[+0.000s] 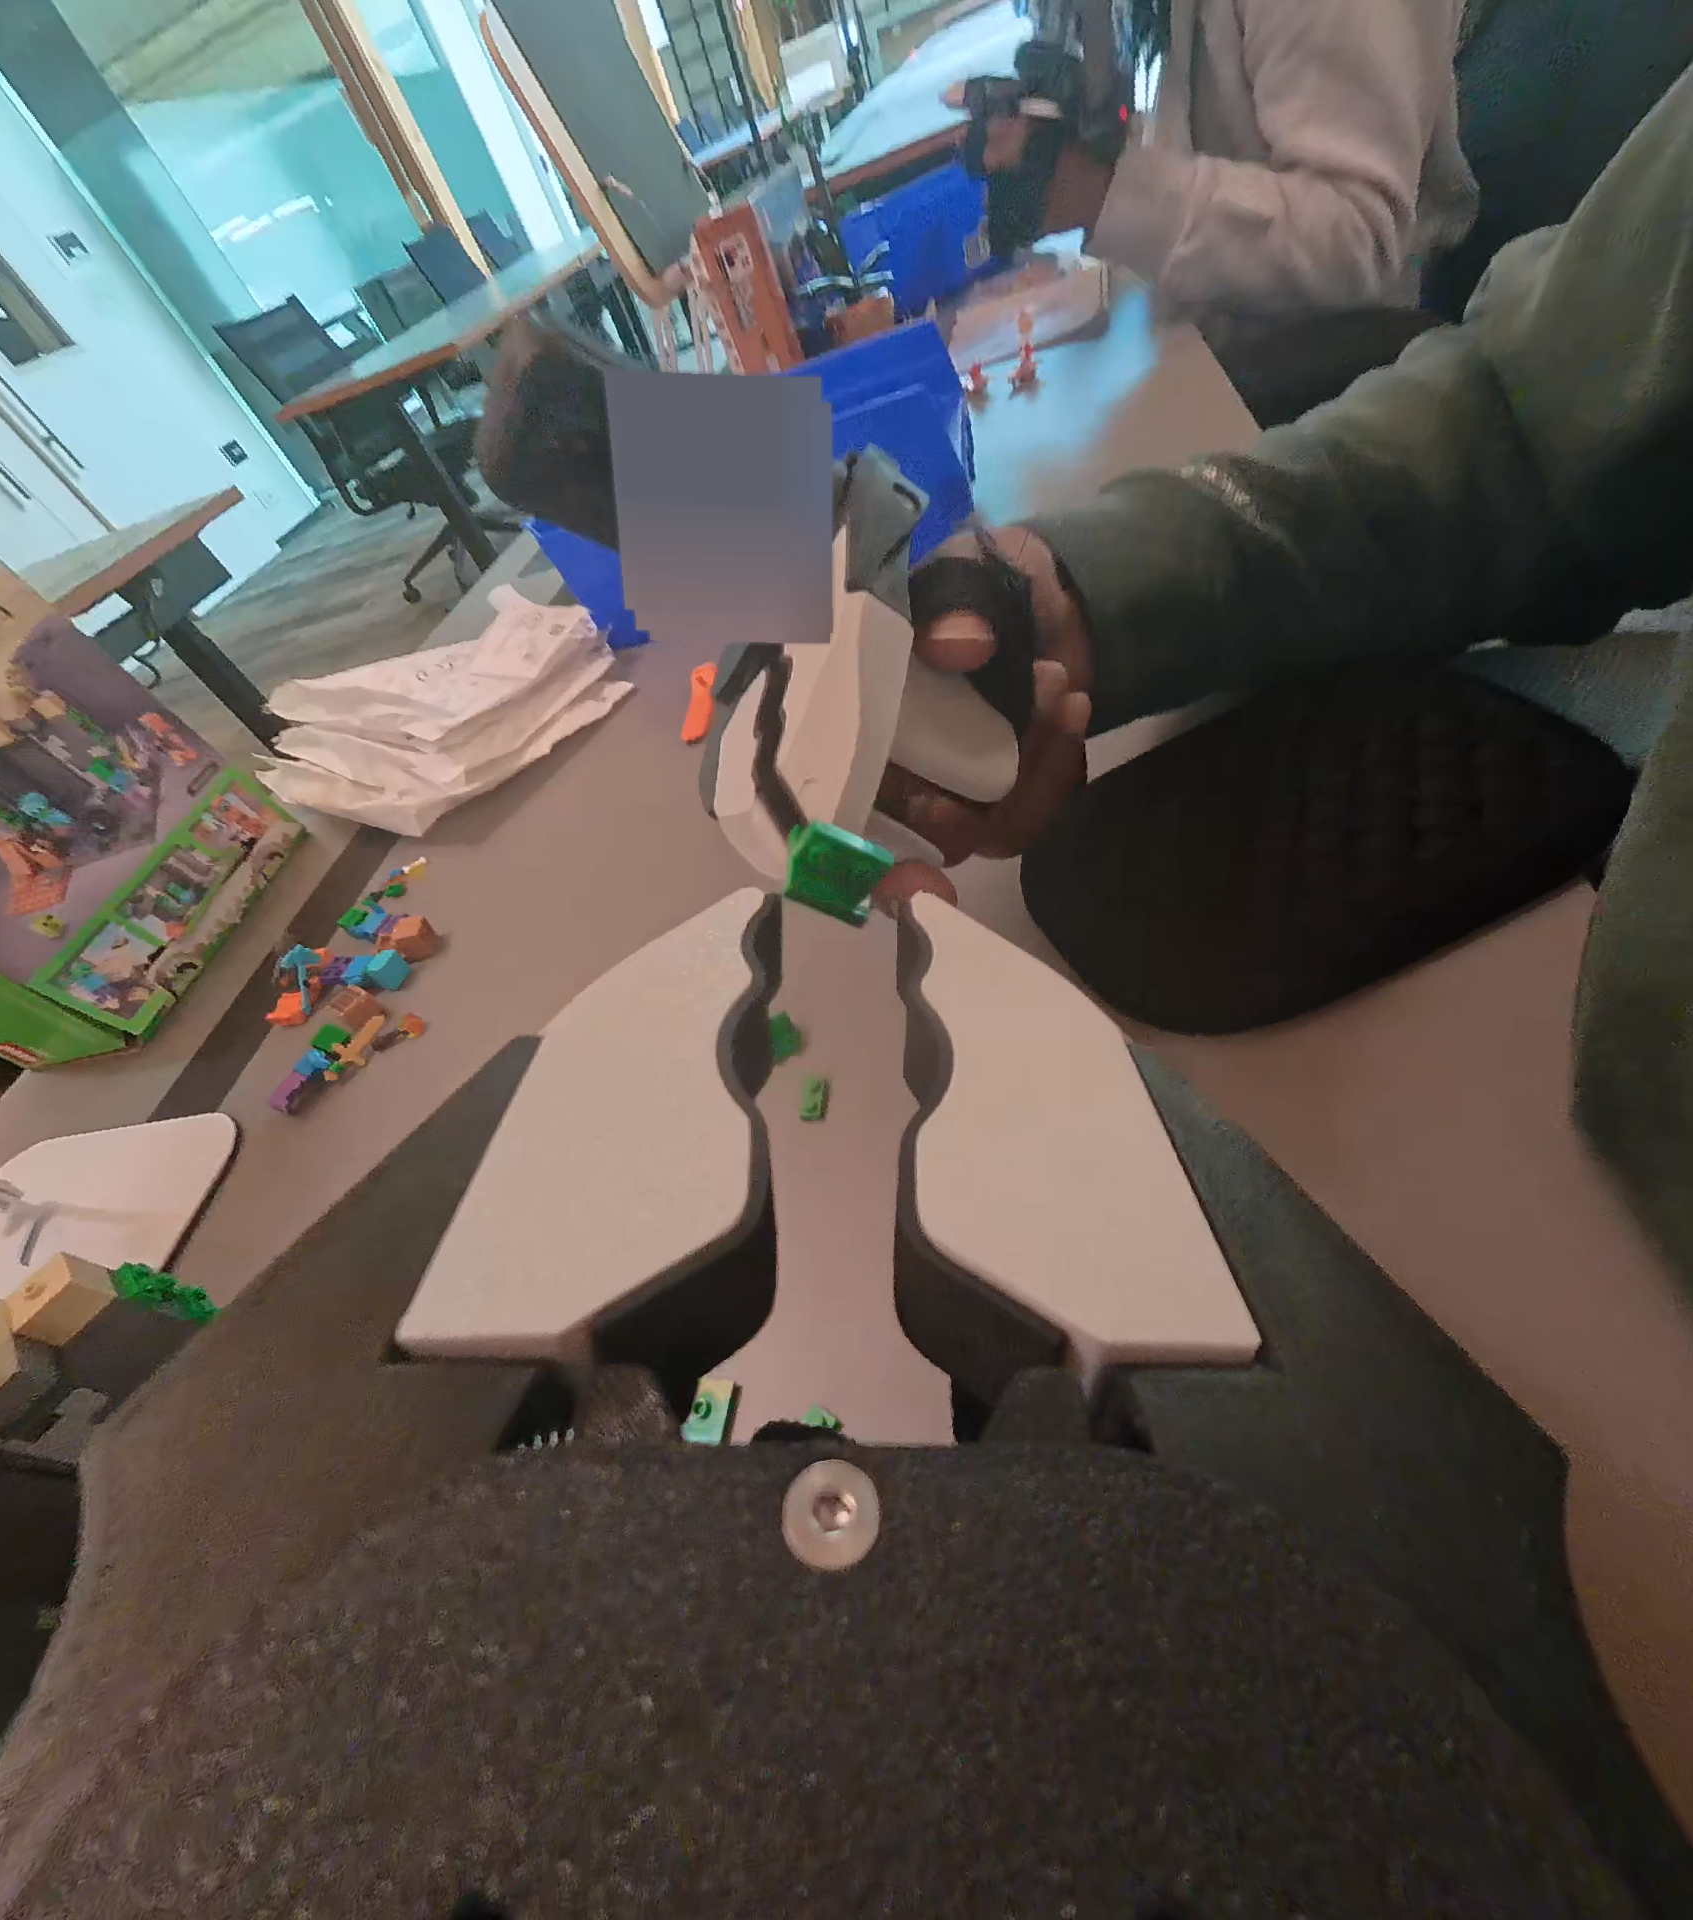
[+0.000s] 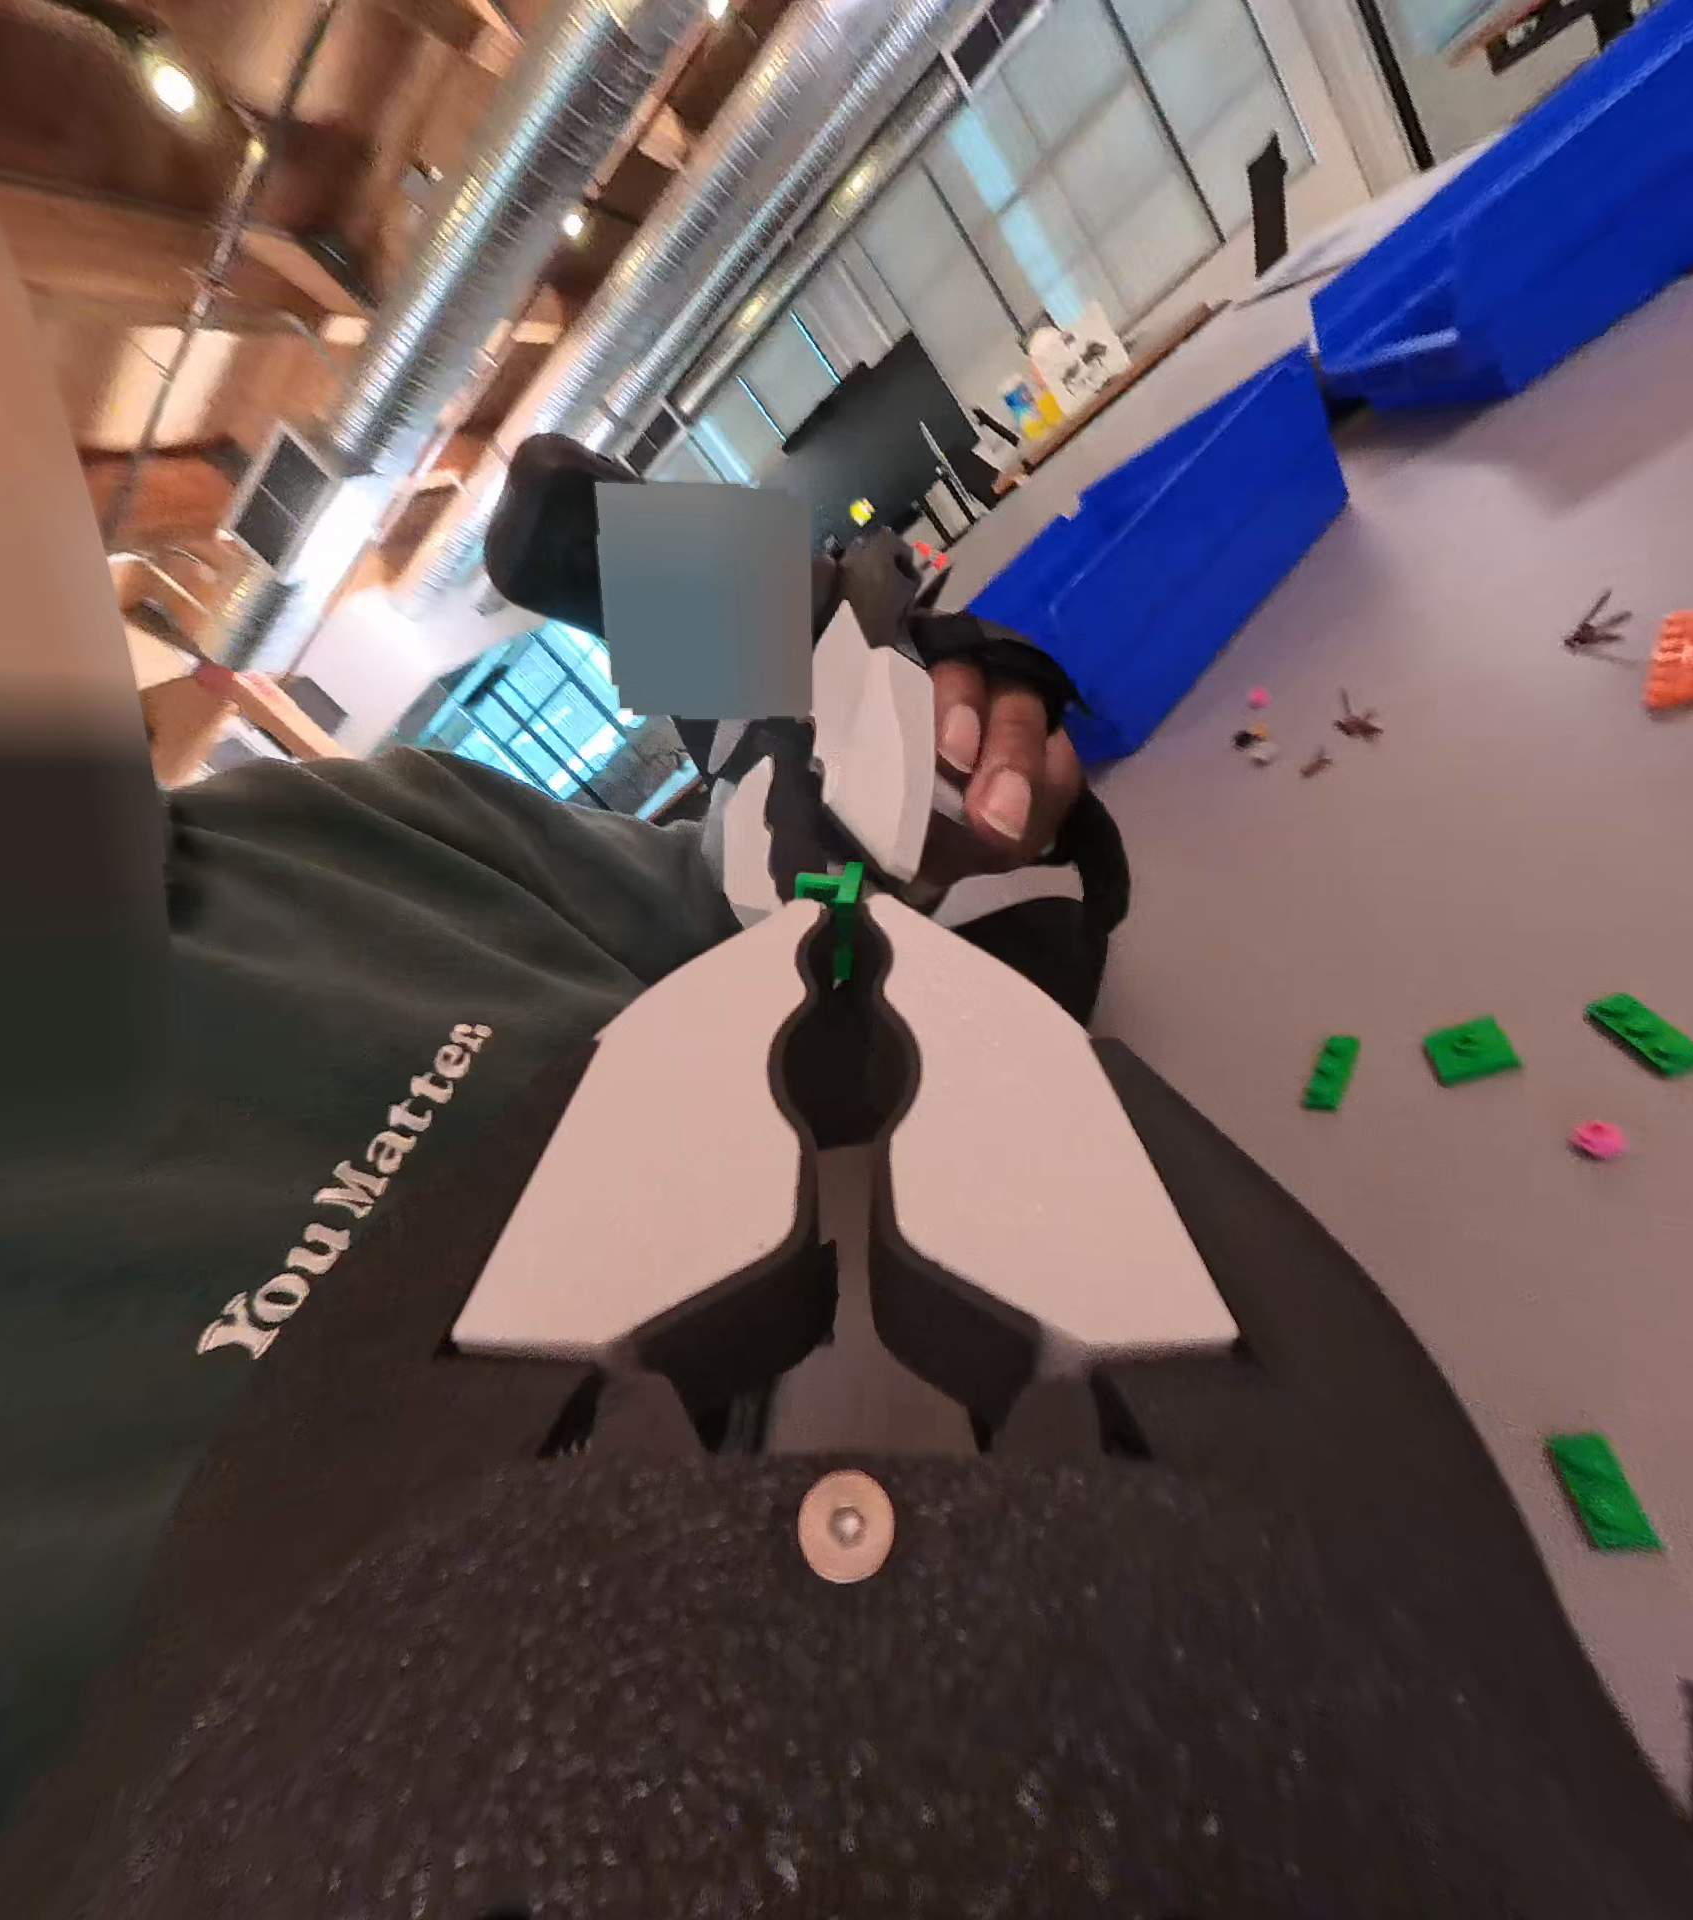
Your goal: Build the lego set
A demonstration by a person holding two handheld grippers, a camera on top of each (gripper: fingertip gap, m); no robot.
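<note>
While the grey table [image 1: 551,862] carries a lego box [image 1: 63,883], blue bins [image 2: 1174,561] and loose green plates [image 2: 1470,1051], the left gripper [image 1: 837,925] is held with its fingers parted, gripping nothing. The right gripper [image 2: 840,920] pinches a small green piece [image 2: 842,914] at its tips, raised above the table, seemingly just beyond the left tips.

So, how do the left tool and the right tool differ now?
The left tool stands open, a clear gap between its fingers; the right tool is shut. The left tool holds nothing; the right tool pinches a green plate at its tips. Both are white with dark inner pads and point at each other.
</note>
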